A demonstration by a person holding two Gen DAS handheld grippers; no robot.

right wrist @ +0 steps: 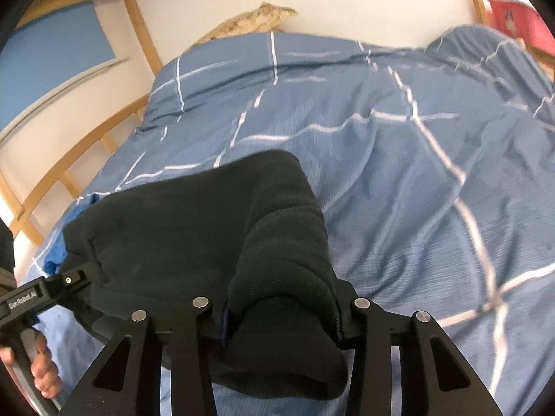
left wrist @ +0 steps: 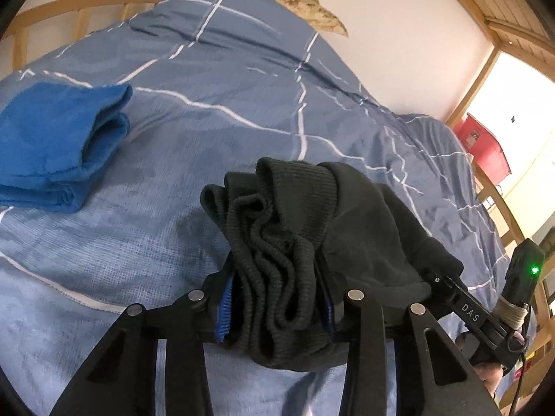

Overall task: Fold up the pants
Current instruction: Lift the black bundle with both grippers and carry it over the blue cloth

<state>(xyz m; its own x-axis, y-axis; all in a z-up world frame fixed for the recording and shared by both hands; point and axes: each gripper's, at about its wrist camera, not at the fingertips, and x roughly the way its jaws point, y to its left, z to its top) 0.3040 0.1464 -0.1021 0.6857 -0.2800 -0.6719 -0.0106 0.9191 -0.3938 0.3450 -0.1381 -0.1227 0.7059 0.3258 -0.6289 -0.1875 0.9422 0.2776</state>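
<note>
The black pants [left wrist: 298, 242] are folded into a thick bundle and held above the bed between both grippers. My left gripper [left wrist: 275, 308] is shut on the ribbed waistband end, which bunches between its blue pads [left wrist: 223, 308]. My right gripper [right wrist: 281, 312] is shut on the other end of the black pants [right wrist: 208, 228]; the cloth hides its fingertips. The right gripper's body shows in the left wrist view [left wrist: 485, 315], and the left gripper's body shows in the right wrist view [right wrist: 41, 294].
A bed with a blue duvet [left wrist: 225, 104] crossed by white lines lies below. A folded bright blue garment [left wrist: 59, 142] sits on it at the left. A wooden bed frame [right wrist: 142, 27], a patterned pillow [left wrist: 305, 3] and a red box [left wrist: 485, 145] surround it.
</note>
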